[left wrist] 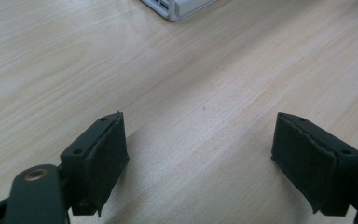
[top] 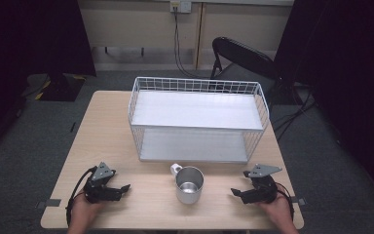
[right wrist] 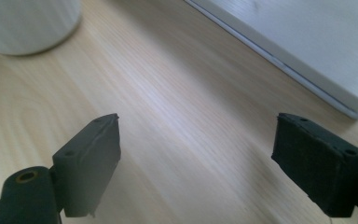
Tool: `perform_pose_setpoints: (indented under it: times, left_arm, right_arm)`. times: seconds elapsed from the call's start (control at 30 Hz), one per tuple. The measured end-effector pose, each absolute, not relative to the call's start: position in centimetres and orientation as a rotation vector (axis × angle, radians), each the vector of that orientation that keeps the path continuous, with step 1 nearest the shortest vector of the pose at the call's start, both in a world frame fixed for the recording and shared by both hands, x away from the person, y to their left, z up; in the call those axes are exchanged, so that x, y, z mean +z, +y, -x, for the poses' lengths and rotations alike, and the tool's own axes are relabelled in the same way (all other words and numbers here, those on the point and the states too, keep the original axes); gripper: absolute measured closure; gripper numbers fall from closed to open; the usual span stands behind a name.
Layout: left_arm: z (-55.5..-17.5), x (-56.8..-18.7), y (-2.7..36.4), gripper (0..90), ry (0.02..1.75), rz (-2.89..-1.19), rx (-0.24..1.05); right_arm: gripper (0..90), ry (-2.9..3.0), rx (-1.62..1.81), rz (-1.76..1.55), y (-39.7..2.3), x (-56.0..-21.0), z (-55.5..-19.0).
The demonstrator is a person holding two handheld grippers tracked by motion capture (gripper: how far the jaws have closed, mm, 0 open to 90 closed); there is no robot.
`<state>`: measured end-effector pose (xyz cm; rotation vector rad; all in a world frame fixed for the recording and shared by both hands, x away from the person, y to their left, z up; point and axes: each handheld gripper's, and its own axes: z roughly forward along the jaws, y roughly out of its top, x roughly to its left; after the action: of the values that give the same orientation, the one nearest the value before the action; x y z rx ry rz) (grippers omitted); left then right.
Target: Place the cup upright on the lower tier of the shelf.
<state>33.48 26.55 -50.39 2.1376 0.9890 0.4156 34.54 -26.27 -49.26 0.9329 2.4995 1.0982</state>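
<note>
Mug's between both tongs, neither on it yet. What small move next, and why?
Probably ease the right tongs left toward the mug. They stand open with bare table between them, and the mug stands upright close by, in front of the rack.

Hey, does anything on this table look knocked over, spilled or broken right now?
Nothing stands out. The metal mug stands upright and looks empty, the white wire rack sits level behind it, and the left gripper and right gripper rest open either side.
</note>
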Motion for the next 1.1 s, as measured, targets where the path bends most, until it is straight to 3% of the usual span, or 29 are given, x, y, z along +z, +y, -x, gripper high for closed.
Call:
perform_pose_setpoints:
  times: [0.63, 1.1]
  left_arm:
    - [-33.4, -50.4, 26.5, 17.6, 0.988, -2.137, 0.422]
    - [-33.4, -50.4, 26.5, 17.6, 0.989, -2.136, 0.423]
  right_arm:
    - [14.7, 2.566, 1.263, -0.727, -21.6, -43.3, -34.2]
    - [14.7, 2.604, 1.298, -0.636, -19.6, -41.3, -33.7]
